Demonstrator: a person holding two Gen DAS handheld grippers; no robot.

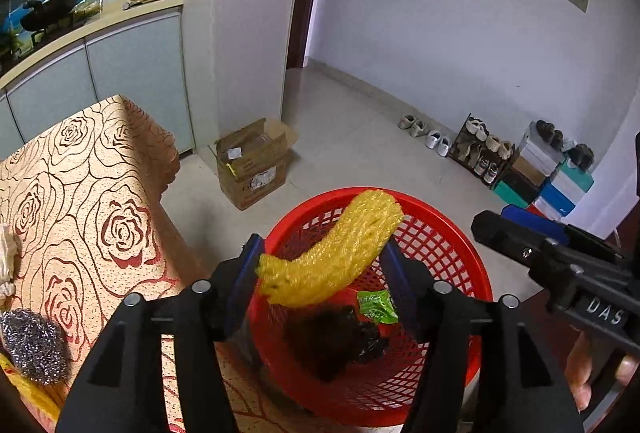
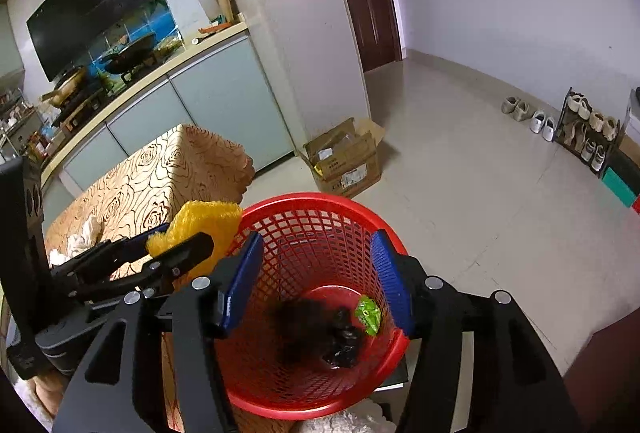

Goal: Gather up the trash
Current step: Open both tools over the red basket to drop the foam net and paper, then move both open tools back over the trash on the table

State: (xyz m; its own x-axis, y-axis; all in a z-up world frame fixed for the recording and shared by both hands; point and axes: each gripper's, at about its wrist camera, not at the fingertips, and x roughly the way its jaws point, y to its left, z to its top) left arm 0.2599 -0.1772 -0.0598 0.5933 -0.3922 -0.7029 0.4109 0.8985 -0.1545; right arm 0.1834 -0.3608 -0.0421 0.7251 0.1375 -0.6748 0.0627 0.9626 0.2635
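My left gripper (image 1: 320,265) is shut on a yellow foam net sleeve (image 1: 340,253) and holds it over the red mesh basket (image 1: 444,233). The sleeve also shows in the right wrist view (image 2: 204,225), at the basket's left rim. In the basket lie a green wrapper (image 1: 376,307) and dark crumpled trash (image 1: 332,337). My right gripper (image 2: 316,273) is open and empty, with its blue pads above the basket (image 2: 320,205); the green wrapper (image 2: 368,313) and dark trash (image 2: 316,329) lie below it.
A table with a rose-patterned cloth (image 1: 80,193) stands left of the basket, with a steel scrubber (image 1: 32,345) and crumpled white paper (image 2: 84,237) on it. A cardboard box (image 1: 252,161) sits on the tiled floor beyond. Shoes and a shoe rack (image 1: 480,149) line the far wall.
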